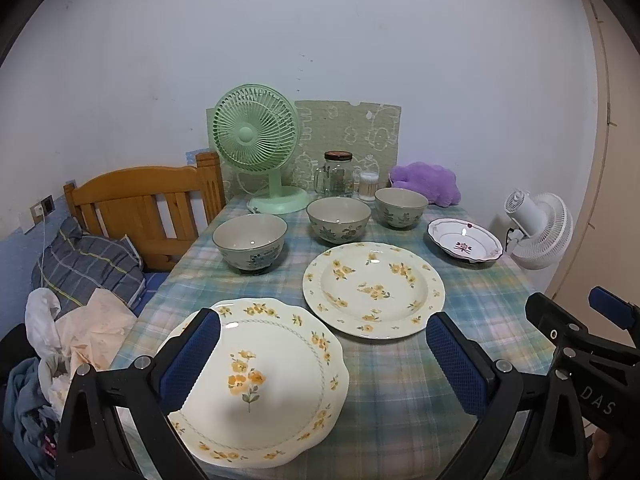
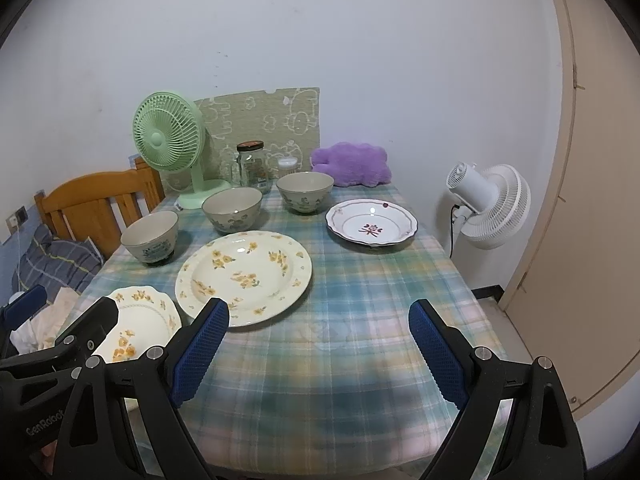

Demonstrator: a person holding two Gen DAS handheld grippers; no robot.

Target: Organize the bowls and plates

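We are holding both the left gripper (image 1: 323, 360) and right gripper (image 2: 319, 348) with fingers spread wide and empty over the bench's near edge, where the scalloped plate (image 1: 264, 384) is overhanging and risking a slide off if nudged.

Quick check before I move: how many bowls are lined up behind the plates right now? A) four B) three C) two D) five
B: three bowls sit apart in a row, the left bowl, the middle bowl and the right bowl, none stacked, behind the round floral plate.
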